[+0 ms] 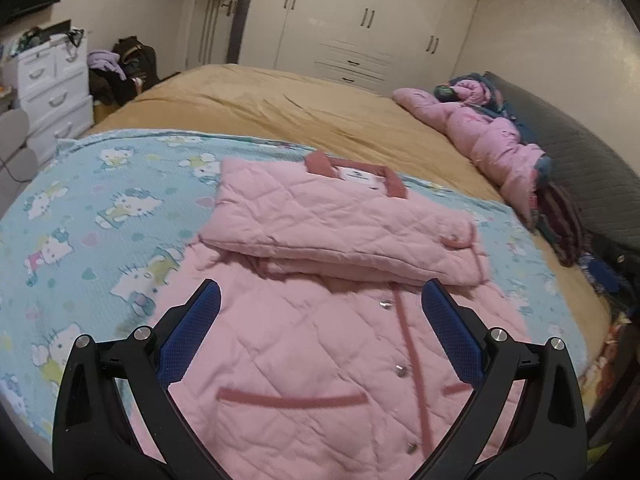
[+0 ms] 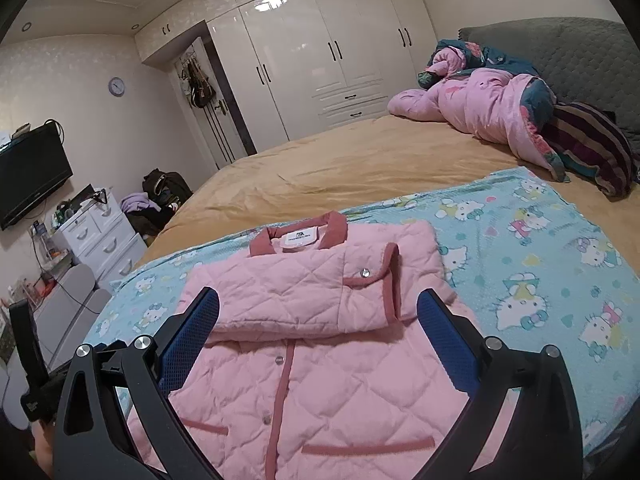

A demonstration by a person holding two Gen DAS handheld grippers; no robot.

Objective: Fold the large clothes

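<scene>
A pink quilted jacket (image 1: 304, 352) with darker pink trim and snap buttons lies front-up on a light blue cartoon-cat blanket (image 1: 100, 216) on the bed. Its sleeves are folded across the chest below the collar (image 1: 356, 174). My left gripper (image 1: 320, 304) is open and empty, hovering over the jacket's lower half. In the right wrist view the jacket (image 2: 312, 392) lies the same way, with a sleeve cuff (image 2: 372, 280) on top. My right gripper (image 2: 318, 312) is open and empty above the jacket's middle.
The bed has a tan cover (image 1: 280, 104). A heap of pink and dark bedding (image 2: 500, 116) lies by the grey headboard (image 2: 560, 48). White wardrobes (image 2: 320, 52) stand behind; a white drawer unit (image 2: 100, 236) and a wall TV (image 2: 32, 176) are left.
</scene>
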